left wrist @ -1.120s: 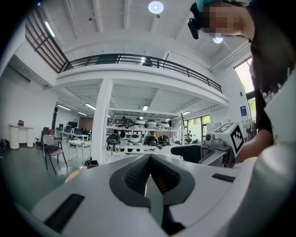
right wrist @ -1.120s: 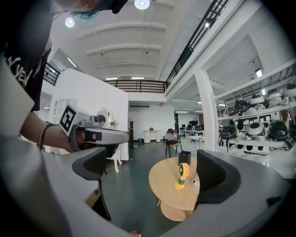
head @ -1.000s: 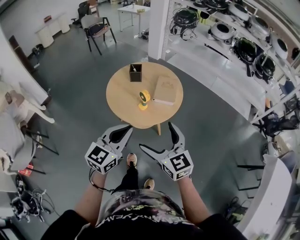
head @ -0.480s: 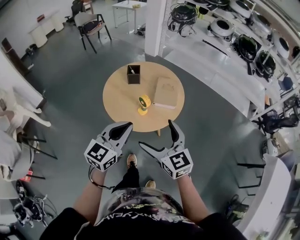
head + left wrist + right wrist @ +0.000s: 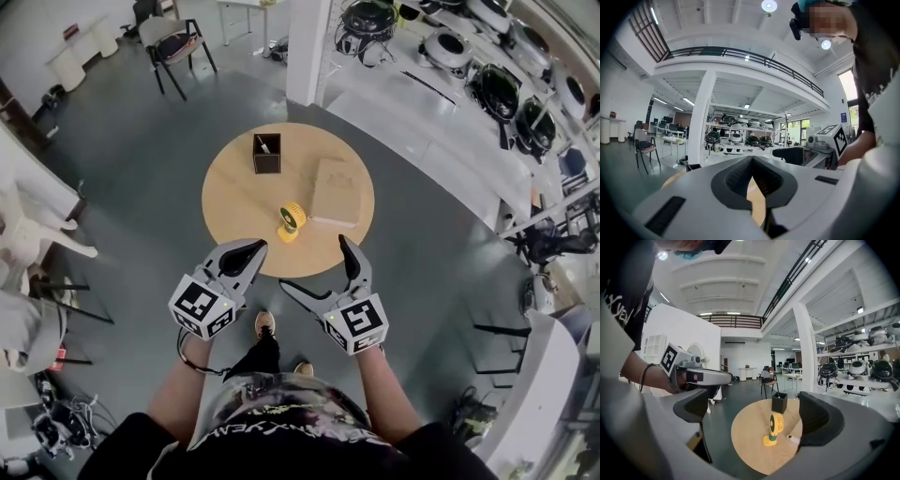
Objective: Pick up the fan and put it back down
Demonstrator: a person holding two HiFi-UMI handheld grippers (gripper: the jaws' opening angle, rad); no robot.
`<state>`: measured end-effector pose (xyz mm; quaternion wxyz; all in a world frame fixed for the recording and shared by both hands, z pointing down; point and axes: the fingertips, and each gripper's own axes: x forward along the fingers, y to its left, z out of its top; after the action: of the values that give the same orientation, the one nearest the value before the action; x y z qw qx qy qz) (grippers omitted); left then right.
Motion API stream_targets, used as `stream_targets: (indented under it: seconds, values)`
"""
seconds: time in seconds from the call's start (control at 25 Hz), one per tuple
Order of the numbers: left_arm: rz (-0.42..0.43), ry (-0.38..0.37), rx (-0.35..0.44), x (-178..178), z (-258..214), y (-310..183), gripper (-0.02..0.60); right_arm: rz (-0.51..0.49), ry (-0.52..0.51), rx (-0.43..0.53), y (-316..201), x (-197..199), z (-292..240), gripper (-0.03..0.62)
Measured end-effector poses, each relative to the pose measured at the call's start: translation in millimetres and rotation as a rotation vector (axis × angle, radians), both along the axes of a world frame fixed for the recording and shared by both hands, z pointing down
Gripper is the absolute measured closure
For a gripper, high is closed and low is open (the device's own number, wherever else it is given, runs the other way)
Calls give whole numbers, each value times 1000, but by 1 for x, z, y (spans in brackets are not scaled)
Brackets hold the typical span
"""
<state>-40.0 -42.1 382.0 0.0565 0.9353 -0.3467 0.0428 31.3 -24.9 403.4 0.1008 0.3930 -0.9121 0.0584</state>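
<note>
A small yellow fan [image 5: 292, 221] [image 5: 774, 427] stands upright on a round wooden table [image 5: 234, 202] [image 5: 747, 437], near the table's middle. Both grippers hover short of the table's near edge, apart from the fan. My left gripper [image 5: 247, 251] [image 5: 751, 162] is shut, its jaws meeting with nothing between them. My right gripper [image 5: 320, 273] [image 5: 757, 417] is open and empty, and in the right gripper view the fan shows between its jaws, farther off.
A black open box [image 5: 266, 153] [image 5: 778, 403] and a tan book [image 5: 337, 191] share the table with the fan. A white pillar [image 5: 305, 47] and shelves of round devices [image 5: 478, 75] stand beyond and right. A chair [image 5: 173, 42] is at far left.
The table and fan have drawn nearer to the grippers in the head view. Both grippers keep their pose: left shut, right open.
</note>
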Motion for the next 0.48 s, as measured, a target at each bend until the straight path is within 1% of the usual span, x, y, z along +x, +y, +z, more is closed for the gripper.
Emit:
stream_targets:
  seconds: [0.48]
  values:
    - [41,19,-12,-32,-2,-68,565,47,20,-7,-64,-30,-4,6]
